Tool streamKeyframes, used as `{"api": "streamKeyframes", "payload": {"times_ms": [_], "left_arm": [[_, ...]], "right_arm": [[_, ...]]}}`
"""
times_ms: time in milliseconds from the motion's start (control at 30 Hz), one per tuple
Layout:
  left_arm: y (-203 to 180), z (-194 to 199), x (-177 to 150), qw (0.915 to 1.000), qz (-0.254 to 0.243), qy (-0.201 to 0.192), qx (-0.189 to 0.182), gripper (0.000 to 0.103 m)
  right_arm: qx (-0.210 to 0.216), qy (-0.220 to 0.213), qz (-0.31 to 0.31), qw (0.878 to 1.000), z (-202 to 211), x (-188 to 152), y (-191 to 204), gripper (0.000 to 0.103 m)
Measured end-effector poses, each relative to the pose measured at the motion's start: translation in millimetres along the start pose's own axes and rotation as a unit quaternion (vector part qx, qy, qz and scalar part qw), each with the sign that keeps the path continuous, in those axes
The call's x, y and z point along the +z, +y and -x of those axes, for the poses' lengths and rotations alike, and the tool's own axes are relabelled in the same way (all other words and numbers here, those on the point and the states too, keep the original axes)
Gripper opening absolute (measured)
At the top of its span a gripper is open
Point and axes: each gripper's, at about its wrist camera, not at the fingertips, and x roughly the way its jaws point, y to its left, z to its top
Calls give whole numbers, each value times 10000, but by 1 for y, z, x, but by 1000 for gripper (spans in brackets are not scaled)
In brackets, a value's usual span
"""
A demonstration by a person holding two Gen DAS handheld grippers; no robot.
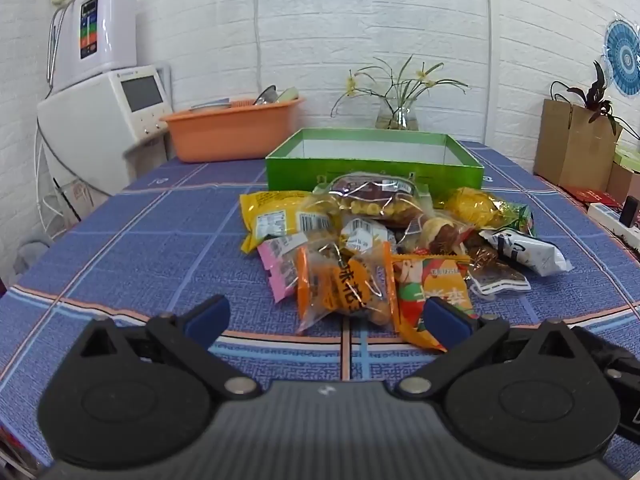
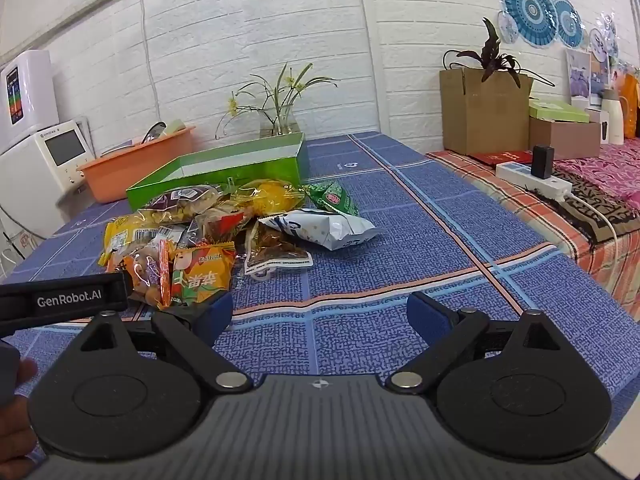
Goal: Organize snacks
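Observation:
A pile of snack packets (image 1: 376, 240) (image 2: 224, 232) lies on the blue checked tablecloth in front of a green open box (image 1: 374, 162) (image 2: 224, 168), whose inside looks bare. The pile holds a yellow bag (image 1: 280, 216), an orange clear packet (image 1: 344, 284), a white packet (image 1: 528, 250) (image 2: 332, 230) and others. My left gripper (image 1: 328, 318) hovers open just short of the orange packet, nothing between its blue pads. My right gripper (image 2: 320, 314) stands open over bare cloth, to the right of the pile. The left gripper's body (image 2: 64, 300) shows at the right wrist view's left edge.
An orange basin (image 1: 232, 128) (image 2: 132, 168) and a vase of flowers (image 1: 396, 112) stand behind the box. White appliances (image 1: 100, 92) sit at the far left. Cardboard boxes (image 2: 486, 110), a power strip (image 2: 532, 178) and patterned cloths fill the side surface on the right.

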Motion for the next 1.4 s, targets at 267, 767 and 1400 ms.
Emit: {"api": "streamKeyframes", "payload": {"times_ms": [267, 767, 1400], "left_arm": [[7, -6, -7, 9993, 147, 204, -276, 103], [-7, -3, -11, 9995, -222, 159, -181, 103], [3, -14, -12, 9988, 8, 484, -82, 103]], "right_arm": [[-41, -70, 171, 9998, 4, -1, 7, 103], [-16, -110, 213, 9997, 6, -2, 8, 103], [-29, -119, 68, 9999, 4, -4, 1, 103]]}}
